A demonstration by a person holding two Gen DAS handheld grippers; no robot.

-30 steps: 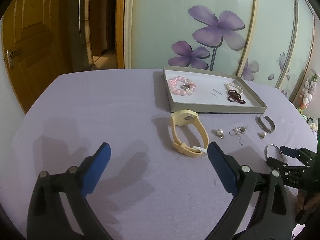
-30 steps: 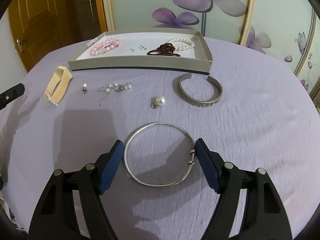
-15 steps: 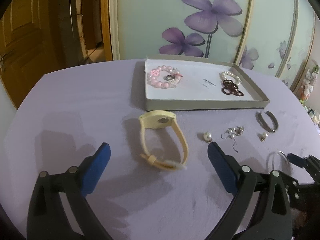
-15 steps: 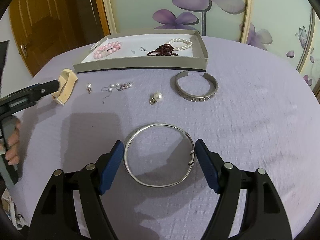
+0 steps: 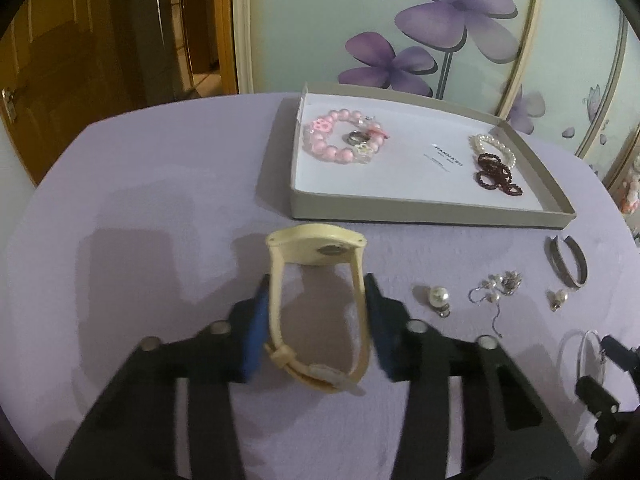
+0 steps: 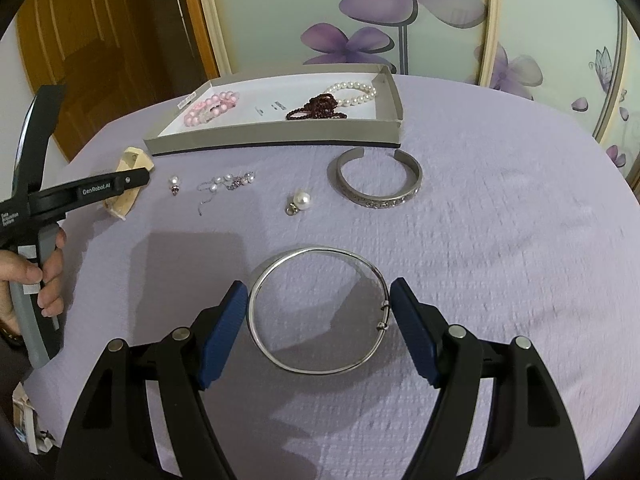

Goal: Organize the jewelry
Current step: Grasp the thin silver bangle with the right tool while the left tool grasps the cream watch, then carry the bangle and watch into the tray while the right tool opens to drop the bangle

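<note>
Closing just now around a cream rubber watch strap (image 5: pixel 316 300) on the lilac-covered surface (image 5: pixel 160 208) — left tongs (image 5: pixel 316 320), pads touching its sides. Right tongs (image 6: pixel 316 328) part-open, flanking a thin silver bangle (image 6: pixel 318 312) lying flat — not gripping.

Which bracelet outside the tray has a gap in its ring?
The engraved silver cuff beside the tray; the plain silver bangle is a closed loop.
</note>
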